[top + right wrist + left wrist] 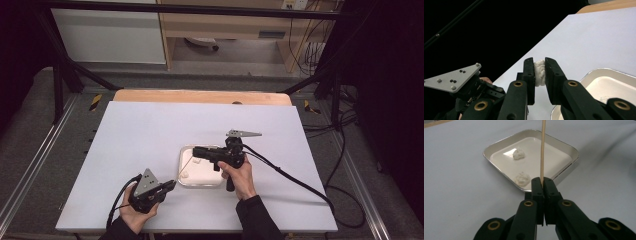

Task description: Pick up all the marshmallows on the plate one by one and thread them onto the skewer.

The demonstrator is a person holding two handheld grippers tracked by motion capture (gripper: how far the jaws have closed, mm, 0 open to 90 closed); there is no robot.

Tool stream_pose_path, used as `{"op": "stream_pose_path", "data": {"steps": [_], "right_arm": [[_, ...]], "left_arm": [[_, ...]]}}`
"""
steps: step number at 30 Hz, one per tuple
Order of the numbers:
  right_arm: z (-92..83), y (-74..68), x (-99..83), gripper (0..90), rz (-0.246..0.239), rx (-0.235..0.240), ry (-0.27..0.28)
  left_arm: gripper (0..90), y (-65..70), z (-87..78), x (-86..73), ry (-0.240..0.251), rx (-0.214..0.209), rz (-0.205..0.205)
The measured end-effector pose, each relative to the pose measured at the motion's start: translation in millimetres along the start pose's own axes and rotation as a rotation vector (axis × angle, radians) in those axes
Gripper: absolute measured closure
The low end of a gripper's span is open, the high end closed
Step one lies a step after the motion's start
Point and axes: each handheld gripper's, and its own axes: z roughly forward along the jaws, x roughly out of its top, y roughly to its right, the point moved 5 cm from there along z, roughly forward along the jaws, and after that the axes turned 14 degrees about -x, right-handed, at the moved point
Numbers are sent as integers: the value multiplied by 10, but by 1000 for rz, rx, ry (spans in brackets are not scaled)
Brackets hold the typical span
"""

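A square white tray [216, 178] [499, 162] [596, 75] sits near the middle of the white table. Two white lumps lie in it, one farther [518, 154] and one near the closest rim [522, 179]. My left gripper [171, 185] [543, 181] is shut on a thin wooden skewer [543, 147] [186, 162], which rises up over the tray. My right gripper [196, 151] [539, 63] hovers over the tray's left part, shut on a third white lump [539, 71]. The left gripper's grey plate [451, 77] appears below it in the right gripper view.
The white table surface [150, 130] spreads around the tray, with a wooden strip [200, 96] along its far edge. Black frame bars [65, 75] stand at the back corners. The right gripper's cable [295, 182] trails across the table to the right edge.
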Motion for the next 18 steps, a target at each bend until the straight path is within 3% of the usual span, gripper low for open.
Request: {"op": "stream_pose_path", "data": {"steps": [18], "right_arm": [[53,-44,-88,809,1,9,27]], "left_arm": [[887,10,-4,5,16,-2,-17]]}}
